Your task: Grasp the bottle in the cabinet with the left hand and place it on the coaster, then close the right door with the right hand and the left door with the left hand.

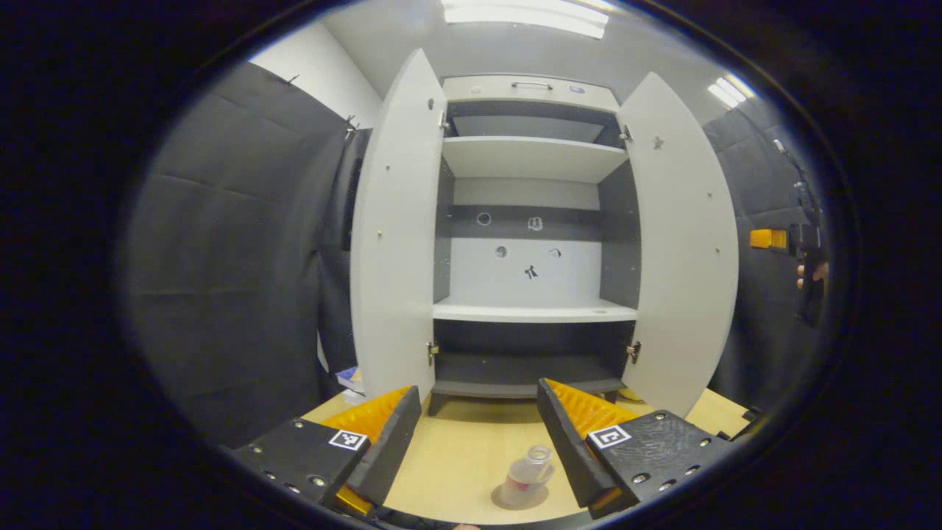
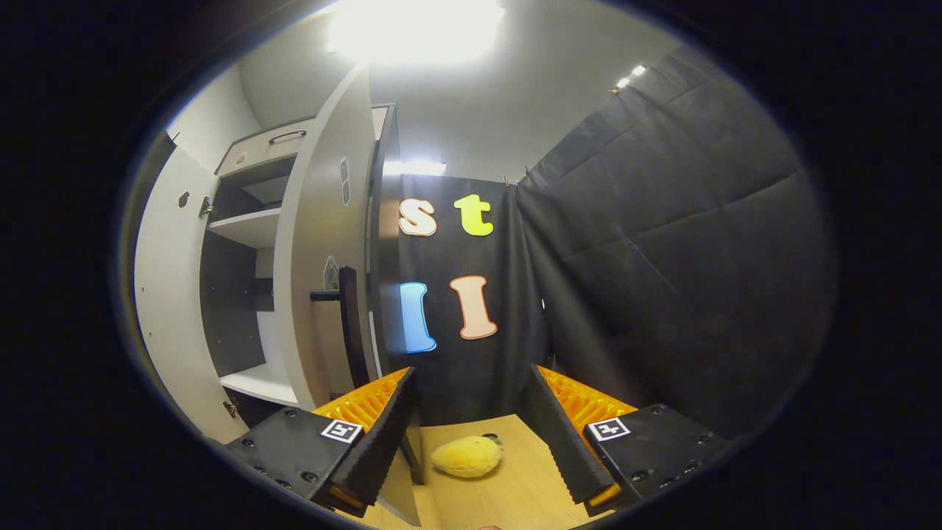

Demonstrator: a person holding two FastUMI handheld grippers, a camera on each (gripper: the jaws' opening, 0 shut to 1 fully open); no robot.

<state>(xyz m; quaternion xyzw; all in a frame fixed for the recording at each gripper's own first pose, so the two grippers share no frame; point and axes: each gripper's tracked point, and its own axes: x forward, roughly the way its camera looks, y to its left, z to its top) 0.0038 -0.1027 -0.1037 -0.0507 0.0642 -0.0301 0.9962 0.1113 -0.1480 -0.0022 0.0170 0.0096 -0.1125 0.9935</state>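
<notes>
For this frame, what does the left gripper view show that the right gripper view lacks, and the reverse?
Left gripper view alone: the bottle standing on the coaster, between the open fingers of the left claw, and the cabinet's bare shelves seen head-on.

Right gripper view alone: a yellow plush toy on the table, ahead of the open right claw, and the right door's handle.

Both: the open cabinet and the wooden table.

The left gripper point(image 1: 478, 434) is level, with its jaws spread wide and nothing between the fingers point(image 1: 386, 438). The right gripper point(image 2: 467, 434) is likewise spread wide, with no contact on either inner face. In the left gripper view, the right gripper appears well off to the right of the jaws, held by a hand point(image 1: 809, 276).
</notes>
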